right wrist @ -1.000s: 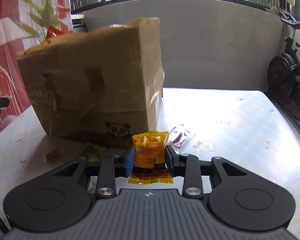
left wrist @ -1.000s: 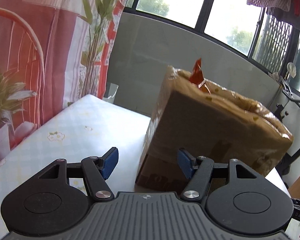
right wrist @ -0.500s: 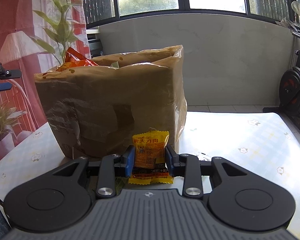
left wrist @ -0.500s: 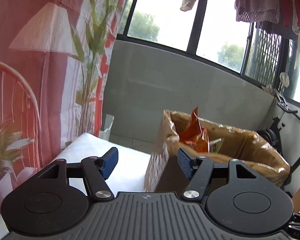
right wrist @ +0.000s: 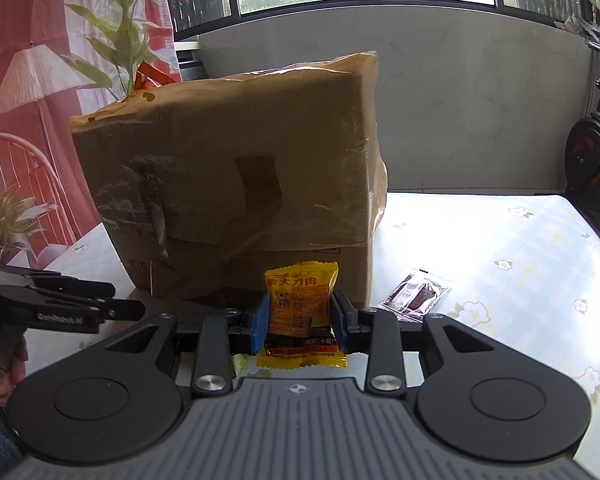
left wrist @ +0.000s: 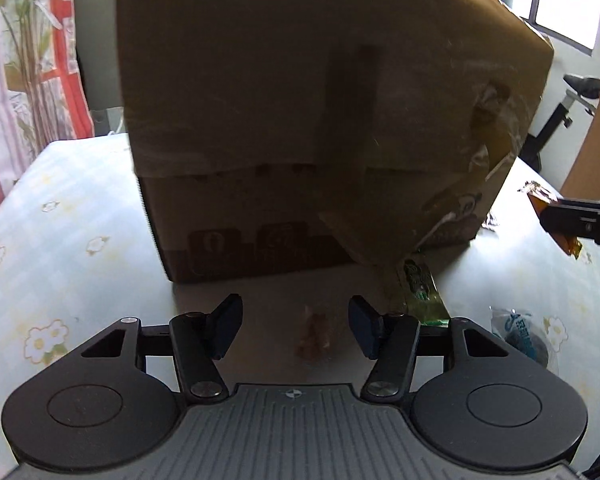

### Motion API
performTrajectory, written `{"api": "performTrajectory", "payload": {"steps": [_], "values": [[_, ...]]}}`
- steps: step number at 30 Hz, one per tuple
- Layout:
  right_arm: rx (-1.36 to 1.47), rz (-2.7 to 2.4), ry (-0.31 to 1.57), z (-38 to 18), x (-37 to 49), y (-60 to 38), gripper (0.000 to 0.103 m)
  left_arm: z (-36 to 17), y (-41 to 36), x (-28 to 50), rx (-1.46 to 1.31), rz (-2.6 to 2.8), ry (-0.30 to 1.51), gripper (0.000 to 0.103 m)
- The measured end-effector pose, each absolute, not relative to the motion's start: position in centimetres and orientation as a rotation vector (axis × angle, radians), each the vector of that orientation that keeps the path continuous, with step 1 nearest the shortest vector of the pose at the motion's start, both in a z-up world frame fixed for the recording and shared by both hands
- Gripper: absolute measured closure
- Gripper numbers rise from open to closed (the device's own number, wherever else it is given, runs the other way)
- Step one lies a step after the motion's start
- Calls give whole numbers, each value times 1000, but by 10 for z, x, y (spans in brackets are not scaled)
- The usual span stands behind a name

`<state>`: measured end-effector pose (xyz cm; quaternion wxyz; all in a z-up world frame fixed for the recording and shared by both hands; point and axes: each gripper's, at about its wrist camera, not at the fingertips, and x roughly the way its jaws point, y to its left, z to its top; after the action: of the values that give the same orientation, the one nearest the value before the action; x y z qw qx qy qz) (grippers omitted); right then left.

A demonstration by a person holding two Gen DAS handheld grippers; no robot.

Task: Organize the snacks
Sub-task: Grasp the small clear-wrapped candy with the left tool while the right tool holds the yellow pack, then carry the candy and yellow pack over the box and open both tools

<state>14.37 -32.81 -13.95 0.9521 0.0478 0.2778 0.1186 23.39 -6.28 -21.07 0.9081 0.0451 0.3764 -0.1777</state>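
A cardboard box (right wrist: 236, 208), wrapped in clear tape and open at the top, stands on a table (right wrist: 500, 248) covered with a flower-print cloth; orange packets (right wrist: 148, 80) show above its rim. The right gripper (right wrist: 299, 316) is clamped on a yellow packet (right wrist: 300, 300), held upright between the blue pads in front of the box and above the table. A dark packet (right wrist: 416, 294) lies flat on the cloth just right of the box's near corner. The left gripper (left wrist: 296, 326) points down at the table before the box; its jaws stand apart and have just been closing, with a small brown snack (left wrist: 316, 338) lying on the cloth between them, untouched by either pad. A green packet (left wrist: 420, 288) lies at the box's corner, just beyond the right-hand finger, and a blue-printed clear packet (left wrist: 520, 332) lies farther right. In the right wrist view a hand (right wrist: 4, 364) at the left edge holds the left gripper.
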Motion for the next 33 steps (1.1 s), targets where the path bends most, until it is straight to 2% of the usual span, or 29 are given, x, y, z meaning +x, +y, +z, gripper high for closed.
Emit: {"api": "performTrajectory", "payload": {"steps": [3, 6, 8, 9, 18, 33], "values": [[100, 241, 566, -139, 142, -330, 69, -223, -72, 234, 126, -378, 804, 48], [104, 236, 573, -141, 142, -330, 69, -235, -75, 236, 130, -375, 832, 60], [106, 233, 576, -141, 141, -330, 69, -238, -75, 233, 149, -365, 823, 79], [106, 233, 577, -142, 140, -330, 69, -239, -73, 232, 148, -362, 823, 82], [97, 245, 569, -139, 133, -329, 69, -218, -46, 207, 78, -368, 778, 83], [95, 351, 319, -56, 127, -323, 69, -84, -53, 191, 24, -484, 439, 83]]}}
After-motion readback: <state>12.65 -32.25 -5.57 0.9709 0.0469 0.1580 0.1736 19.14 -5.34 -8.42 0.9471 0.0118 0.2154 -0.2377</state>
